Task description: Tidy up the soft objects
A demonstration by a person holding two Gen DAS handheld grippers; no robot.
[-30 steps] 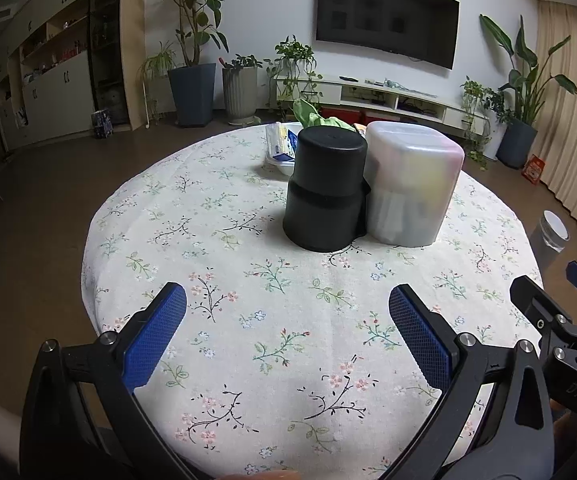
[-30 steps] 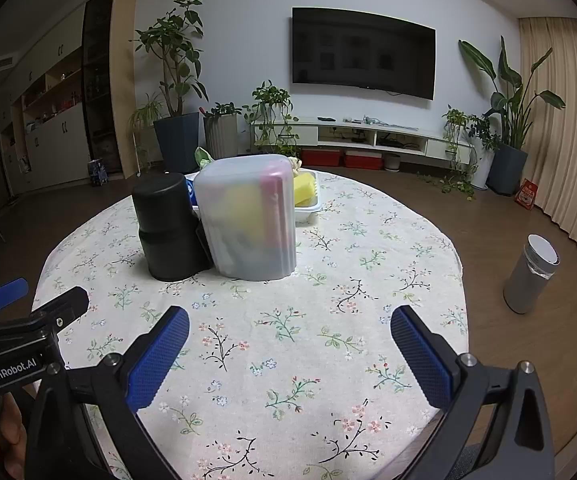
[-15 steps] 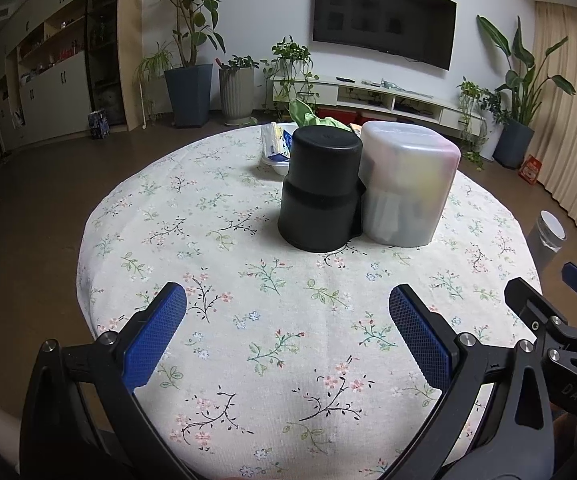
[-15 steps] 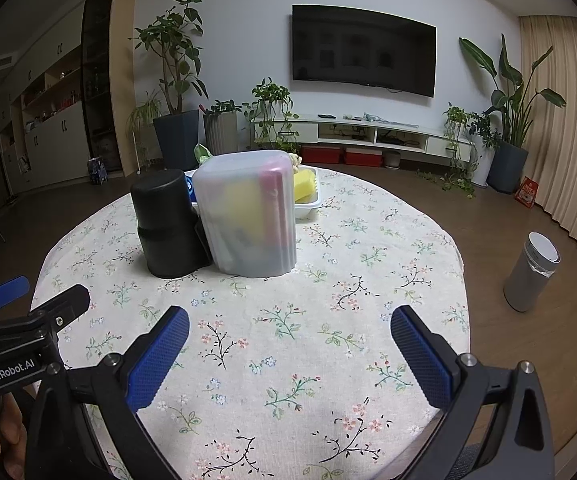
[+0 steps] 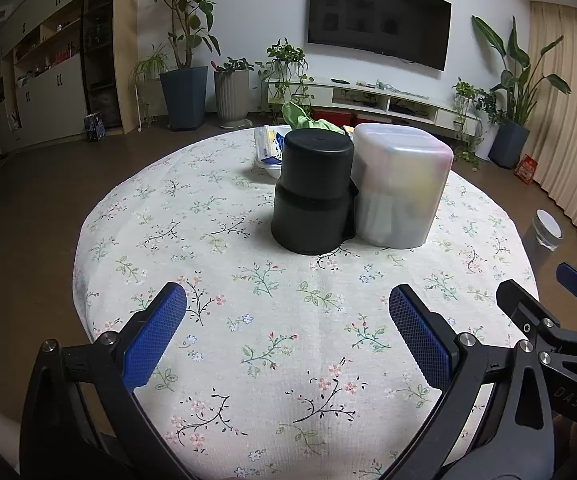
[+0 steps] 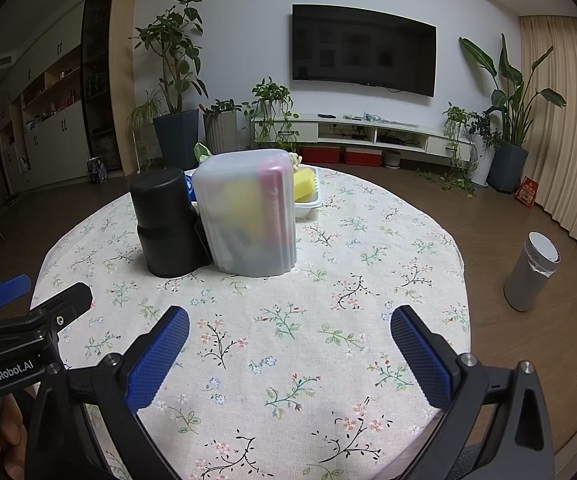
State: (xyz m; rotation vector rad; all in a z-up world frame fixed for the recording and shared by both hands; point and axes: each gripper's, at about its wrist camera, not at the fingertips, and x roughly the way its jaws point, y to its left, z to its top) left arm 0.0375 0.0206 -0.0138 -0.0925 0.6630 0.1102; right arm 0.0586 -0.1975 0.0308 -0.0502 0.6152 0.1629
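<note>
- Left gripper [image 5: 287,328] and right gripper [image 6: 289,338] — both spread wide, empty.
- Risk: knocking black container [image 5: 312,190] or frosted bin [image 6: 248,212] — touching, tray [image 6: 306,202] of soft items hidden behind.

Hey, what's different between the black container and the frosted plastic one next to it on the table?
The black container is opaque and round with a stepped band; the frosted container is translucent, so yellow and pink items show through. The frosted container is taller and wider than the black container. The black container stands to the left, the frosted container to the right. Both stand upright, closed end up, side by side near the middle of the floral tablecloth, in front of a white tray.
</note>
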